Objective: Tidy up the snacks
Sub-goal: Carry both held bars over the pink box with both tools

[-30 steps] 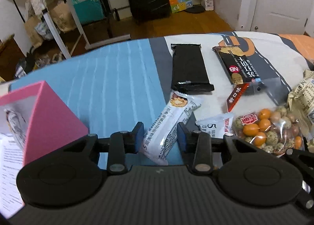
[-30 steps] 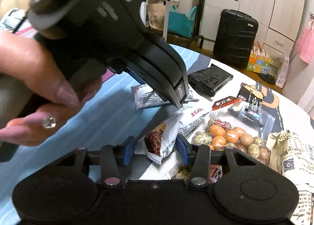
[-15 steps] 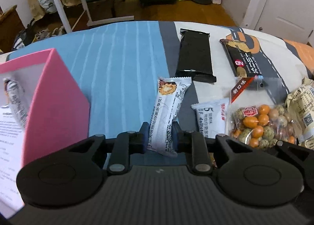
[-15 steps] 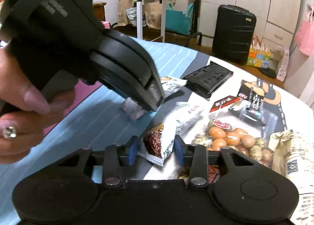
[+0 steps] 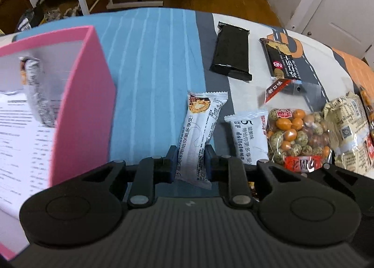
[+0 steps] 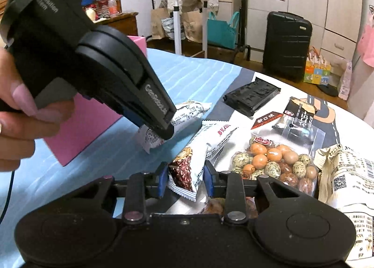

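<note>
Snacks everywhere, and both grippers are on one! Nearest the lens, the left gripper (image 5: 189,163) has its jaws pinching the near end of a white cake-roll packet (image 5: 201,135), which points away over the grey band of the bedspread (image 5: 149,76). Whether its far end is off the cloth, I cannot tell. The right gripper (image 6: 185,179) has its jaws closed around the printed end of a white cereal-bar packet (image 6: 198,158), far end angled up and away.

These read as light, puffy foil wrappers, slick outside, soft inside. I'd judge a hard squeeze would crush the cake, so a grip across the narrow width near one end, as both have, seems the sound choice; the crimped seal alone would likely slip.

Just left of the held cake roll stands the pink box (image 5: 86,104), open-topped, with a grey-wrapped snack (image 5: 37,95) already leaning inside. That looks like the destination.

Right of the grippers lies another white packet (image 5: 247,137), touching a clear bag of coated nuts (image 5: 296,137), lumpy and probably heaviest here. Beyond it a beige packet (image 5: 346,123) nears the bedspread's right edge. Farther back sit a black wrapper (image 5: 231,55) and a black NB bar (image 5: 282,62), flat and stiffer-looking, toward the far edge.
</note>
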### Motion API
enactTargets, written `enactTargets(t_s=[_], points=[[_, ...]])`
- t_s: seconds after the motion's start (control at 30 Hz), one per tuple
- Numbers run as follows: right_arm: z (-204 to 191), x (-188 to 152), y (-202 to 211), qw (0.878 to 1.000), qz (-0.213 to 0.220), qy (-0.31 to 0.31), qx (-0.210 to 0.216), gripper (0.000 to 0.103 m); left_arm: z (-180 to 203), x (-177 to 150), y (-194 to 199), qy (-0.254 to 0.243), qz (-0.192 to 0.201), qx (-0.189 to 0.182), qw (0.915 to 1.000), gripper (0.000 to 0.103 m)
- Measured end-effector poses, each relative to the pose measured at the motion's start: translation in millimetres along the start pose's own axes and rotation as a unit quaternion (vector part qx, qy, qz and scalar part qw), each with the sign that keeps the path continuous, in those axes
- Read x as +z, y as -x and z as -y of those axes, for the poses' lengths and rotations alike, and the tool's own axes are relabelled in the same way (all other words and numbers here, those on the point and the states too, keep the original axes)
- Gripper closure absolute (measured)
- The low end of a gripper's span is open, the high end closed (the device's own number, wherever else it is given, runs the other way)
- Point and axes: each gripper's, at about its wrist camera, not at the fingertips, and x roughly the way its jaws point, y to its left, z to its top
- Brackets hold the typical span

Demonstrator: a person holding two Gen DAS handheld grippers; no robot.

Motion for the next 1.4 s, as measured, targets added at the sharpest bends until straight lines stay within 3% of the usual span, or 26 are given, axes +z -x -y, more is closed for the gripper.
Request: enactTargets(t_s=[0.23,0.33,0.77,1.1,1.27,1.4], points=[[-8.9,-3.8,13.9,0.999,-0.036,0.010,-0.032,0.067,5.0,-13.0,29.6,-0.003,-0.004,-0.008,1.0000,0.080],[-6.3,-5.6,24.6,0.999,-0.045,-0.008,-0.023,0.067,10.9,-14.5,44.3,-0.007,-0.007,-0.019,0.9998,0.080],[-21.7,-9.0,85.6,0.999,-0.034,0.005,-0.026,0.067,11.9,-62.6,85.1,-0.002,-0.015,-0.022,0.9996,0.080],[-53.4,-3.9,140.5,0.999,-0.025,0.012,0.029,0.067,1.7,-104.5,120.9,-0.004,-0.013,-0.027,0.9995,0.080],[-66.6,-1.3,152.7,0.998,-0.033,0.019,0.059,0.067,-10.8,-120.6,141.3,-0.010,-0.002,-0.016,0.9998,0.080],[-73.3,6.8,156.5,0.996,-0.043,0.023,0.077,0.067,-23.9,-126.0,163.4,-0.007,0.001,-0.027,0.9996,0.080]])
